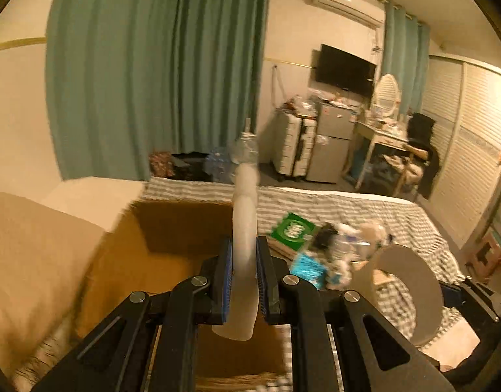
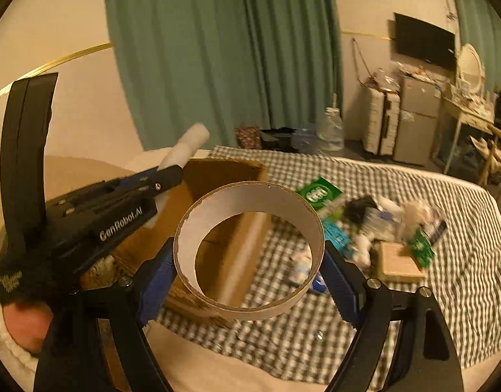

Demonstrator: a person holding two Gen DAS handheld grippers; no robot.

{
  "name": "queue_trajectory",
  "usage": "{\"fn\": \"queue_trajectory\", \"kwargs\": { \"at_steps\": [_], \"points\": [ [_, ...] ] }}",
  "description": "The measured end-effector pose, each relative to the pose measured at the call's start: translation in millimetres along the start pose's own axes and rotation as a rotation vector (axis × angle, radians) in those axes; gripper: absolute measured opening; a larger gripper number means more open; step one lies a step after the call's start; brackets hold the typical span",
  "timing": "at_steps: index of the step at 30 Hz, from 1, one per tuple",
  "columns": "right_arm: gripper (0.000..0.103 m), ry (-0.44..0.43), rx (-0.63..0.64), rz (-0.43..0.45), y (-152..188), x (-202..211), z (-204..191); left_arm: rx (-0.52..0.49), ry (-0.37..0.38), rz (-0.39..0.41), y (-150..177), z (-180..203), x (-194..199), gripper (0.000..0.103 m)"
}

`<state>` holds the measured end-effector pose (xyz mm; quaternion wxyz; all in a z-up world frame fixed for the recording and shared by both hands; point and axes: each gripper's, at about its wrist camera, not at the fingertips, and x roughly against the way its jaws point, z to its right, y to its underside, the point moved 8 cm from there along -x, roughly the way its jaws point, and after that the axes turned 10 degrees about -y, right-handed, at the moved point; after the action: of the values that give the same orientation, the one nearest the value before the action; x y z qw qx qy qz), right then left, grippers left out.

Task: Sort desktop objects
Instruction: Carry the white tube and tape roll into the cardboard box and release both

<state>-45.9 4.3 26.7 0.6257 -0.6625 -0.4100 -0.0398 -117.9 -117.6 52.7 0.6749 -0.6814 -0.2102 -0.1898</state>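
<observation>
The left gripper (image 1: 244,281) is clenching a white tube (image 1: 245,228) above the open cardboard box (image 1: 172,228), likely to drop it in. The right gripper (image 2: 250,277) is grasping a cardboard tape ring (image 2: 250,251) by its outer wall, just right of the box. Unsorted clutter (image 2: 364,225) is lying farther right on the checked bedspread (image 2: 446,294); green curtains (image 1: 152,65) are hanging beyond.
</observation>
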Motion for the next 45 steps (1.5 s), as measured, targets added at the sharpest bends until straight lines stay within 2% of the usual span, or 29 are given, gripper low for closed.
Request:
{"fn": "queue_trajectory", "kwargs": {
  "at_steps": [5, 11, 19, 27, 30, 31, 32, 34, 38, 42, 45],
  "points": [
    [0.083, -0.037, 0.005, -0.029, -2.2, -30.2, -22.3, 0.016, -0.061, -0.015, 0.9, -42.7, -14.0, 0.013],
    [0.083, -0.091, -0.058, -0.076, 8.6, -66.9, -19.5, 0.039, -0.088, -0.086, 33.1, -73.4, -38.3, 0.013],
    [0.083, -0.136, -0.121, -0.112, 8.9, -106.0, -15.4, 0.057, -0.071, -0.167, 65.9, -86.3, -67.1, 0.013],
    [0.084, -0.181, -0.174, -0.122, 1.6, -132.2, -16.3, 0.069, -0.067, -0.180, 69.7, -90.0, -79.9, 0.014],
    [0.087, -0.184, -0.175, -0.120, -1.0, -135.4, -18.8, 0.066, -0.074, -0.180, 70.9, -91.7, -81.9, 0.024],
    [0.090, -0.179, -0.187, -0.120, -1.6, -135.7, -17.6, 0.065, -0.075, -0.180, 70.5, -92.2, -82.0, 0.039],
    [0.096, -0.174, -0.199, -0.116, -2.6, -134.9, -16.6, 0.068, -0.079, -0.178, 69.6, -92.8, -81.2, 0.061],
    [0.096, -0.183, -0.223, -0.092, -5.2, -128.6, -13.4, 0.082, -0.094, -0.160, 67.9, -94.6, -77.1, 0.081],
    [0.096, -0.157, -0.231, -0.064, -8.5, -114.6, -4.5, 0.090, -0.101, -0.147, 64.3, -94.1, -71.2, 0.090],
    [0.096, -0.132, -0.257, -0.040, -6.5, -93.7, 12.1, 0.085, -0.116, -0.148, 62.5, -86.3, -62.2, 0.092],
    [0.096, -0.072, -0.253, -0.009, 1.0, -68.2, 32.9, 0.070, -0.131, -0.124, 60.1, -80.3, -51.1, 0.099]
  ]
}}
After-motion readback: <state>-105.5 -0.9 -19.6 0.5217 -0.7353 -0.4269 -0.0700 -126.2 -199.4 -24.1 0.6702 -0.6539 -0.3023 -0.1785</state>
